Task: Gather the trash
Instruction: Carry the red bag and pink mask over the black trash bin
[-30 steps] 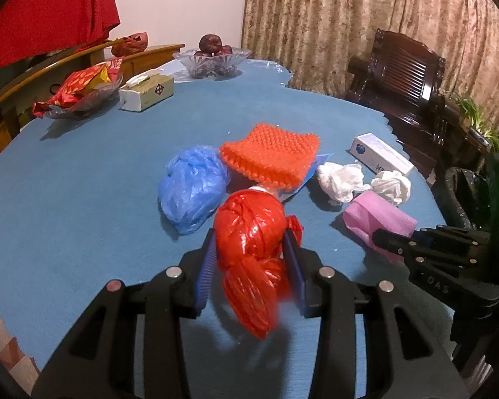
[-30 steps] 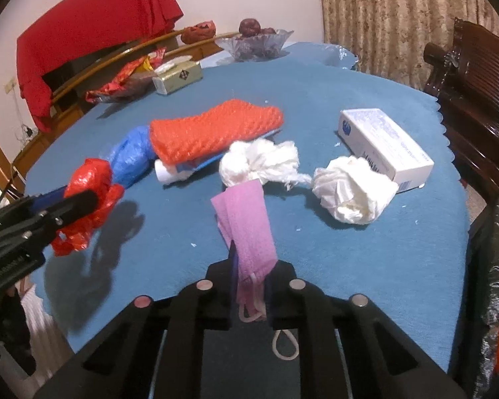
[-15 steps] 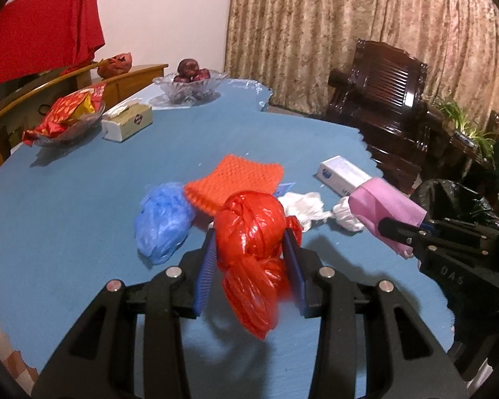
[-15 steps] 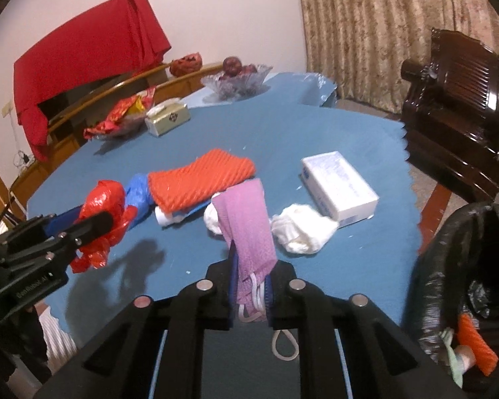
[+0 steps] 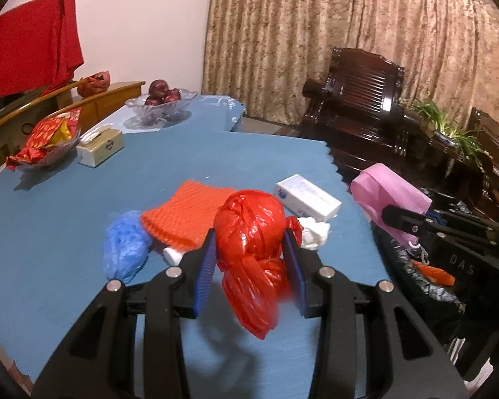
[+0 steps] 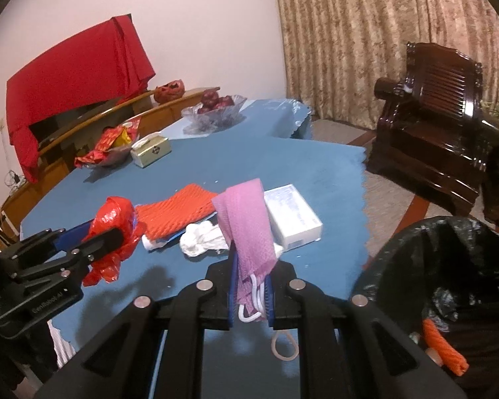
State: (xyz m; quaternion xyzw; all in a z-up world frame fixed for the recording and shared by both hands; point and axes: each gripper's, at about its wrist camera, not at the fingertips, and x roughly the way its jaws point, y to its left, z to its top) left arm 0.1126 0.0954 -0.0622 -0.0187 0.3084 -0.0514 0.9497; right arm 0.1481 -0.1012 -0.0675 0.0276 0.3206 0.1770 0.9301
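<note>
Left tool (image 5: 251,249) clenched on light, crinkly red bag (image 5: 249,232); right tool (image 6: 251,286) pinching limp pink mask (image 6: 246,222), gripped low, near loops.

A home, a living or dining room. Patterned curtains (image 5: 366,43) hang floor-length behind a carved dark wooden armchair (image 6: 439,116). A blue cloth covers the surface (image 5: 66,206), which bears a glass fruit bowl (image 5: 161,106), a snack dish (image 5: 45,148) and a tissue box (image 6: 151,151). A potted plant (image 5: 449,129) stands nearby.
</note>
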